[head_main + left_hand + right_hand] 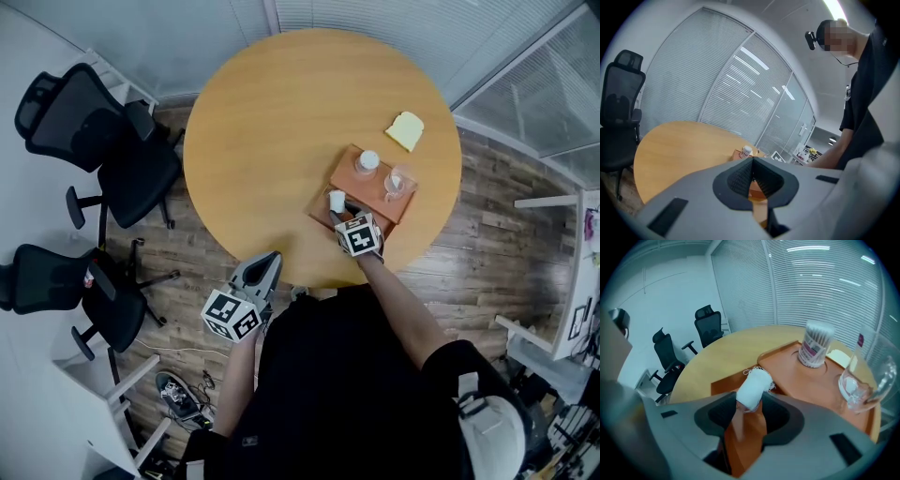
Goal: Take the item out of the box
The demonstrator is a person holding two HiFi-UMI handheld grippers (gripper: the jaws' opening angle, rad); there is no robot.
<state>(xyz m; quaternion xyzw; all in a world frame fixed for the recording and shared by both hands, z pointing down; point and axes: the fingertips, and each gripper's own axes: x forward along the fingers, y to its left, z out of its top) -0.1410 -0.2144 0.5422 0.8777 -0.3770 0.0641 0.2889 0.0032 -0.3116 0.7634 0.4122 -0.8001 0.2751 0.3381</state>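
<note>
The right tongs (750, 403) are clamped on a white gauze roll (753, 387). Its lower end sits between the pads and the frayed top end sticks out past the tips. In the head view the roll (337, 200) is at the lower-left corner of the orange box (371, 194), right of centre in the frame, with the right tongs (341, 213) reaching in from below. I cannot tell whether the roll has cleared the box floor.

The left tongs (752, 161) are together with nothing in them. They hang off the table (272, 122) edge at lower centre (265, 268).

Further into the box, towards the upper right of the right gripper view, are a jar of cotton swabs (814, 345) and a clear glass (862, 380). A yellow pad (406, 130) lies on the table beyond the box.

The step in hand looks like the lift-out. The grip should be firm but not tight enough to flatten the soft roll. Raise it straight up until it clears the low wall, then carry it left, away from the glass and jar. Watch that the loose threads do not catch on the rim.
</note>
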